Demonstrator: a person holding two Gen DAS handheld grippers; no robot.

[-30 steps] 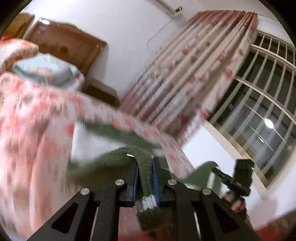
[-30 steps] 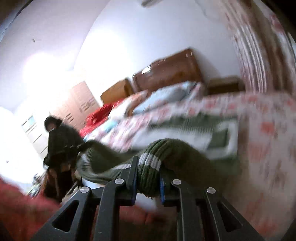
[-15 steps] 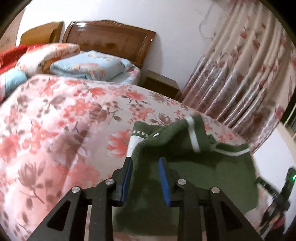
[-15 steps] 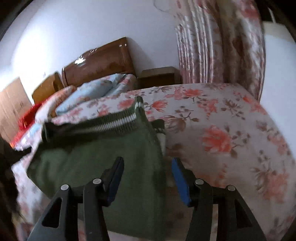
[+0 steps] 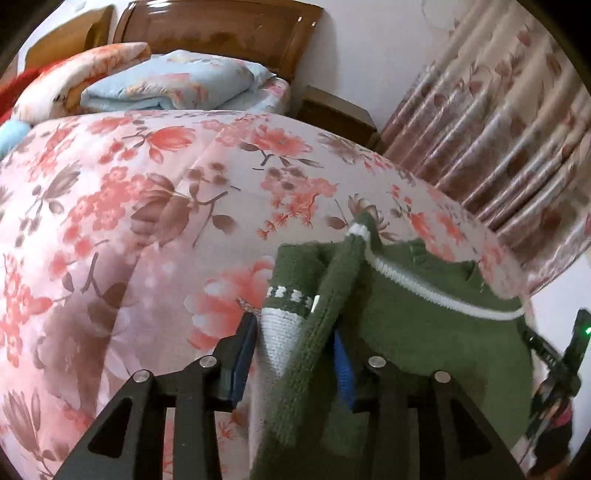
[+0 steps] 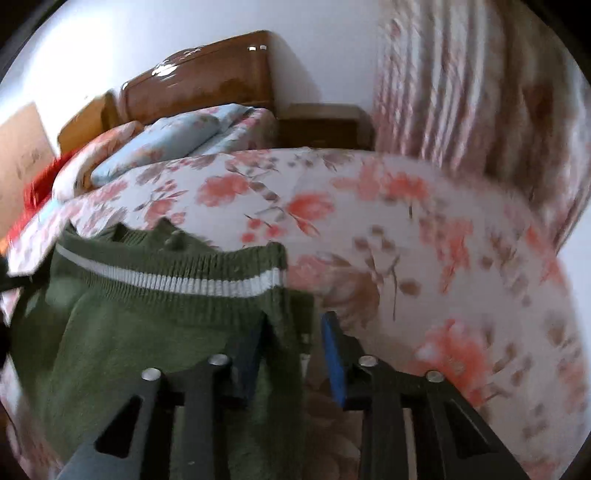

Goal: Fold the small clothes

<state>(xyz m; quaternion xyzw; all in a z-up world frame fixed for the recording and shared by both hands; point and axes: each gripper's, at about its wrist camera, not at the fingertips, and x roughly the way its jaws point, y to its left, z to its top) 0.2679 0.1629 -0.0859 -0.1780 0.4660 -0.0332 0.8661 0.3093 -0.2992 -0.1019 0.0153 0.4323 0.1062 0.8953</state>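
The green knitted garment is lying on the floral quilt of the bed, near the bed's foot corner on the curtain side, with its white-striped ribbed edge facing the headboard. A cuffed sleeve end (white band, green dashes) is bunching up on the left side of the garment.

The left gripper is pointing down at this sleeve end. Its blue-padded fingers have just been opening and are standing apart, with the knit fold lying loosely between them; the pads are not pressing on it.

The right gripper is hovering over the garment's right edge. Its fingers are standing wide apart, with a strip of the green knit between them, unclamped.

Beyond the quilt, folded pillows are resting against the wooden headboard. A nightstand is standing beside a floral curtain.
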